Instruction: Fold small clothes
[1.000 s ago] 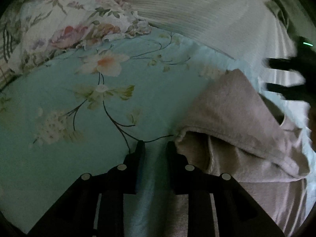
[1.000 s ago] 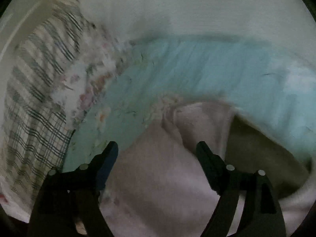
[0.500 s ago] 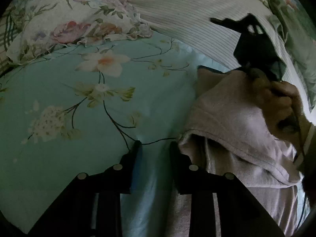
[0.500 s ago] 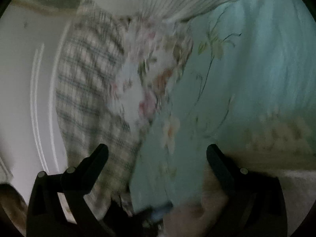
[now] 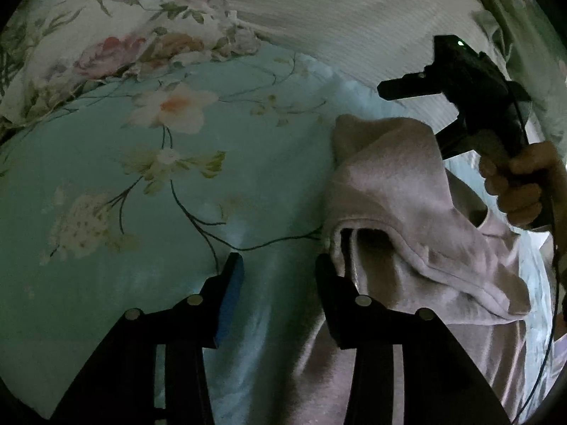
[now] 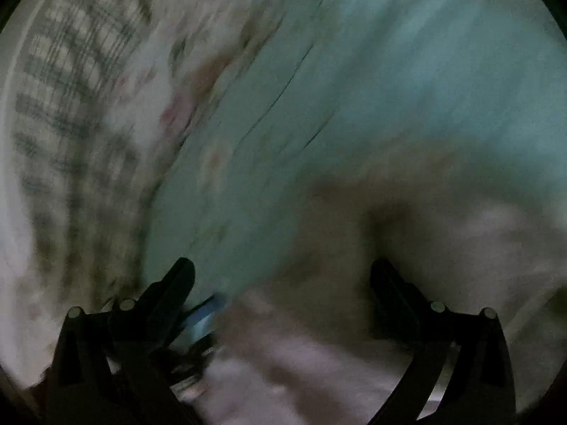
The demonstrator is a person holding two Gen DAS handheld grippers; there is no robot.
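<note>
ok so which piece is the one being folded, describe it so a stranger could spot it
Start from the aqua floral bedsheet that fills the left wrist view. On its right side lies a plain pinkish-beige garment, one flap turned over itself. It is the only unpatterned, fleecy piece, unlike the rose-print pillow and ribbed white blanket beyond.

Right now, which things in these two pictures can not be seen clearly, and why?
- Right wrist view: all motion-blurred; the garment shows no edges or folds.
- Left wrist view: the right gripper has one finger clear, the other behind the garment.
- Left wrist view: the garment's lower part is covered by the left gripper and cut by the edge.
- Both views are dim; the sheet print fades.
</note>
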